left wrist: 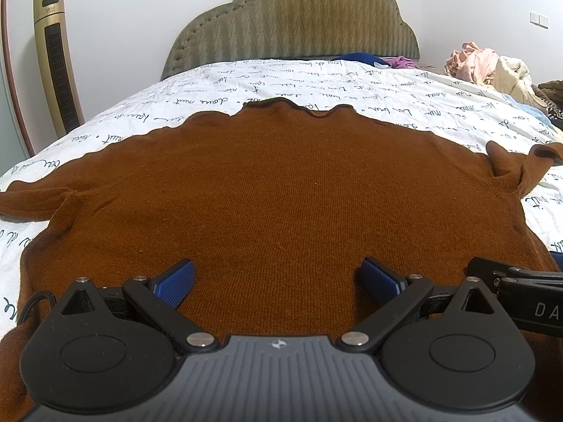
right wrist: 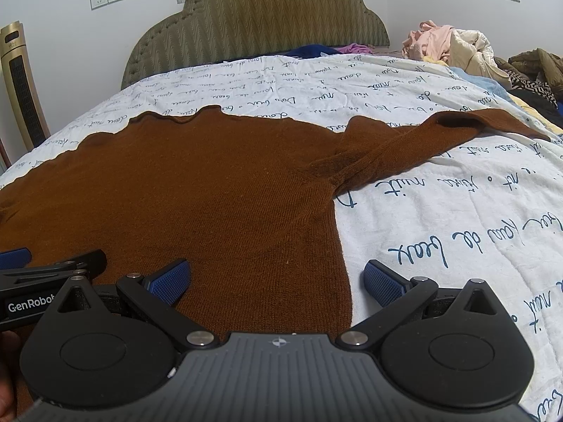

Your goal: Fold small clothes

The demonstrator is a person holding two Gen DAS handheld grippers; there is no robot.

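From the left wrist camera: a rust-brown sweater [left wrist: 274,190] lies spread flat on a bed, over a white quilt [left wrist: 316,81] printed with dark handwriting. Its neckline points toward the padded headboard [left wrist: 292,24], and its sleeves reach out to either side, the one on the right bunched at its end. The left gripper [left wrist: 278,281] hangs low over the sweater's hem end, the part farthest from the headboard, its blue-padded fingers [left wrist: 176,283] spread wide with nothing between them but the knit below. Whether the pads touch the cloth cannot be told. A gold tower fan [left wrist: 56,59] stands by the wall to the left of the headboard, and a heap of pale clothes [left wrist: 489,66] sits to its right.

From the right wrist camera: the right gripper [right wrist: 278,283] is likewise wide open and holds nothing. It straddles the sweater's [right wrist: 197,190] right side edge, one finger [right wrist: 169,281] over the knit and the other over bare quilt [right wrist: 440,211]. The right sleeve [right wrist: 440,130] runs out across the quilt, away to the right of the headboard [right wrist: 253,21]. The black body of the left gripper [right wrist: 45,274] shows at the picture's left edge, close alongside. More clothes [right wrist: 454,45] are piled at the headboard's right.
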